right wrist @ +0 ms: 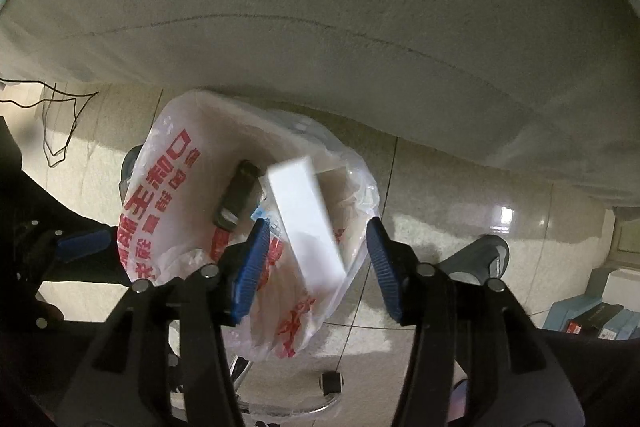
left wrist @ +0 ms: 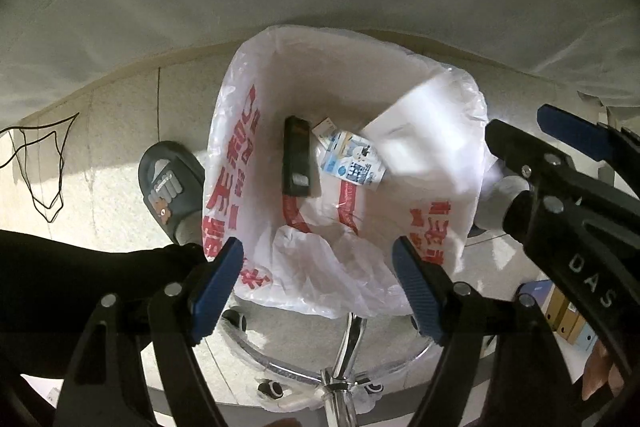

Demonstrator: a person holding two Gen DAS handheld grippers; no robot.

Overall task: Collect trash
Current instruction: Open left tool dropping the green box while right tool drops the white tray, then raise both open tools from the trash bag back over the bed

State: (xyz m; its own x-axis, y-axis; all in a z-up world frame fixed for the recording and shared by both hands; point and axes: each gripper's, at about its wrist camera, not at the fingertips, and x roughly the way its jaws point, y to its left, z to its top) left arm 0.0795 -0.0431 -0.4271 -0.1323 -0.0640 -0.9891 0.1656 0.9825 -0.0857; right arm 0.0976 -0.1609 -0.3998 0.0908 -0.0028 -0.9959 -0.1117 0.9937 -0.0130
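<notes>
Fingers [left wrist: 234,267] of both grippers spread, empty, over the trash bag [left wrist: 240,131]; slipper [left wrist: 170,185] beside it.

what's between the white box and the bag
Nothing visible: the white box is blurred, clear of the right gripper's open jaws, right over the bag's open mouth.

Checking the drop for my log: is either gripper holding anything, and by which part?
Nothing. Left gripper and right gripper are open; the blurred white box is free above the bag.
</notes>
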